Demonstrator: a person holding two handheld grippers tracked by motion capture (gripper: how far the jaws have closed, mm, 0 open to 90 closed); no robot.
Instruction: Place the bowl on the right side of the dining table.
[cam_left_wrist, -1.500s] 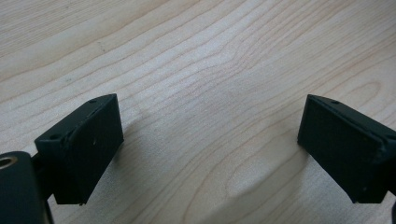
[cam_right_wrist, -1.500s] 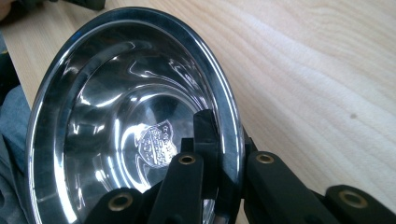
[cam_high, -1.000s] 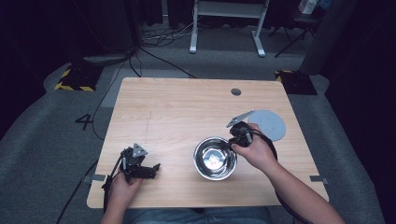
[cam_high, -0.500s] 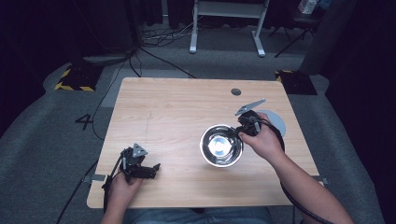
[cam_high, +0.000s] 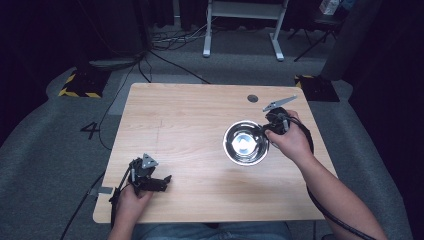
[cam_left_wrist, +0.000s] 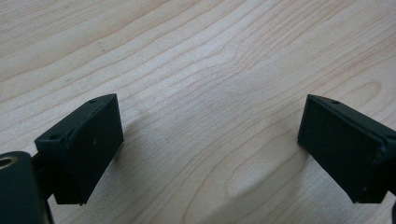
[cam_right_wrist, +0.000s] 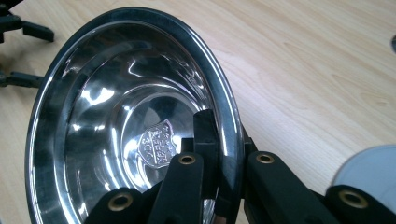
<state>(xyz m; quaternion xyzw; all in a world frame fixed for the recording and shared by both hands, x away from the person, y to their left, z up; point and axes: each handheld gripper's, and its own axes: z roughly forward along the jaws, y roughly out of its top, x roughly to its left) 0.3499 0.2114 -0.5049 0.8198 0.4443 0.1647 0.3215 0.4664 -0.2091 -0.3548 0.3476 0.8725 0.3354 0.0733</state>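
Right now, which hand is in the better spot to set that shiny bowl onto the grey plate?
The right. Its gripper is clamped on the steel bowl's rim, beside the grey plate. The left gripper rests open on the table's near-left corner, far from both.

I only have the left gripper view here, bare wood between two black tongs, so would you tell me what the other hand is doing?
Observer: The right tongs are shut on the rim of a steel bowl, one jaw inside, one outside.
Operator: Thank you. Where is the bowl?
Observer: In the high view it is over the table's right half, near the far edge.
Operator: Is anything in it?
Observer: No, the right gripper view shows a bare, shiny inside with a stamped emblem at the bottom.
Operator: Anything beside it?
Observer: A pale grey round thing lies just to its right; I cannot tell what it is.
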